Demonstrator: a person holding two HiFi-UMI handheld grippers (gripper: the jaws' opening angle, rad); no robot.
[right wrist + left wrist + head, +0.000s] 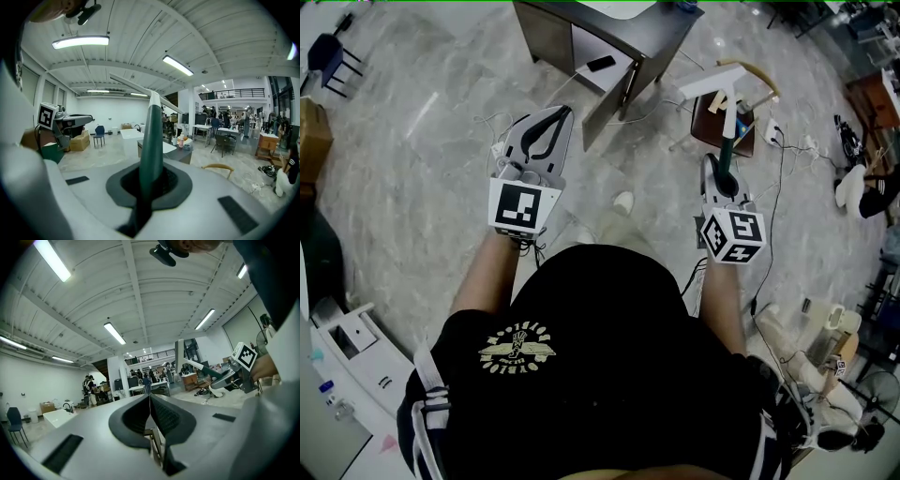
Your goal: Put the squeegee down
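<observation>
The squeegee point(713, 90) has a white blade head and a dark green handle point(727, 142). My right gripper point(719, 171) is shut on that handle and holds the squeegee in the air above the floor, blade pointing away from me. In the right gripper view the green handle point(153, 136) rises from between the jaws to the white blade point(136, 87). My left gripper point(563, 112) is off to the left at about the same height, shut with nothing in it; its jaws point(150, 397) meet along a thin line. The left gripper view shows the squeegee point(206, 369) at the right.
A grey desk point(623, 42) stands ahead on the marble floor, with a wooden chair point(748, 73) beyond the squeegee. Cables point(783, 178) trail on the floor at the right. A white unit point(352, 352) sits at my lower left. A table with bottles point(180, 142) lies ahead.
</observation>
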